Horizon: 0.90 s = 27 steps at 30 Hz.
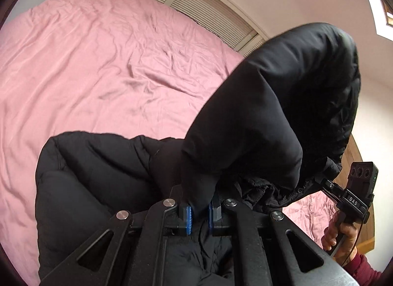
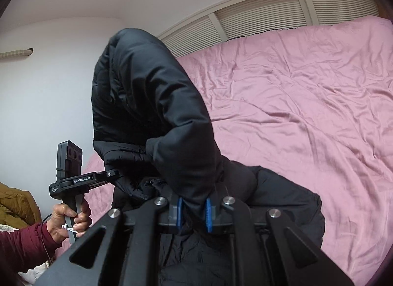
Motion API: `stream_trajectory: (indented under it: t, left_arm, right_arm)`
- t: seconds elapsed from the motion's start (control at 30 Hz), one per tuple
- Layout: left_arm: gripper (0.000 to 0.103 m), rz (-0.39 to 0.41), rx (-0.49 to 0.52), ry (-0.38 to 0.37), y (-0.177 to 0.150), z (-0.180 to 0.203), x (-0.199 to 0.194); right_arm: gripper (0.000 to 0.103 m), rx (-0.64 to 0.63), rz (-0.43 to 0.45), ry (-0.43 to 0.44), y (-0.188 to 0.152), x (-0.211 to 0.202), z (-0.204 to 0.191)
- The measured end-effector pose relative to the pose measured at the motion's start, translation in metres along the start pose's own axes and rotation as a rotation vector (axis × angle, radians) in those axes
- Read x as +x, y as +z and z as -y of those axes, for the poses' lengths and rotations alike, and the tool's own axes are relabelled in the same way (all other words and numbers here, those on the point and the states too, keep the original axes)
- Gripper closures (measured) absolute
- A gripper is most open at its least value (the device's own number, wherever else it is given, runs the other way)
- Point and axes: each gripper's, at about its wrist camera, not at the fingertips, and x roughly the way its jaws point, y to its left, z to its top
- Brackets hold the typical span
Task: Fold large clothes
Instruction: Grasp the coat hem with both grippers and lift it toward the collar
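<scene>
A black puffy jacket (image 1: pixel 270 113) hangs in the air over a pink bed, held up by both grippers. My left gripper (image 1: pixel 200 212) is shut on a fold of the jacket between its blue pads. My right gripper (image 2: pixel 194 212) is shut on another fold of the same jacket (image 2: pixel 159 113). The right gripper also shows in the left wrist view (image 1: pixel 326 185), clamped on the jacket's edge. The left gripper shows in the right wrist view (image 2: pixel 115 175), also on the jacket's edge. The jacket arches up between the two grippers; its lower part hangs below.
The pink bedsheet (image 1: pixel 110 64) is wrinkled and spreads behind the jacket; it also shows in the right wrist view (image 2: pixel 307 113). Slatted panels (image 2: pixel 258 15) run along the bed's far side. A brown garment (image 2: pixel 14 204) lies at the left. A wooden bed frame (image 1: pixel 366 212) is at the right.
</scene>
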Motion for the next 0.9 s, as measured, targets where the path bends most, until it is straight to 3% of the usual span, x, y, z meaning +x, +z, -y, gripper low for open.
stream_trajectory:
  t: [0.17,0.43,0.67,0.9]
  left_arm:
    - [0.094,-0.029,0.008,0.048,-0.043,-0.006,-0.011]
    - [0.088,-0.074,0.010,0.165,-0.090,-0.032,-0.013]
    - [0.088,-0.070,-0.004,0.213,-0.117,-0.034,-0.055]
    - [0.081,-0.003,0.016,0.227,-0.104,-0.018,-0.095]
  right_arm:
    - [0.090,0.064,-0.026,-0.005,-0.057,-0.015,0.012]
    - [0.087,0.124,-0.089,-0.048,-0.133,-0.004,0.033]
    - [0.081,0.094,-0.135,-0.116,-0.149,-0.022,0.026]
    - [0.078,0.053,-0.192,-0.180,-0.164,-0.060,0.017]
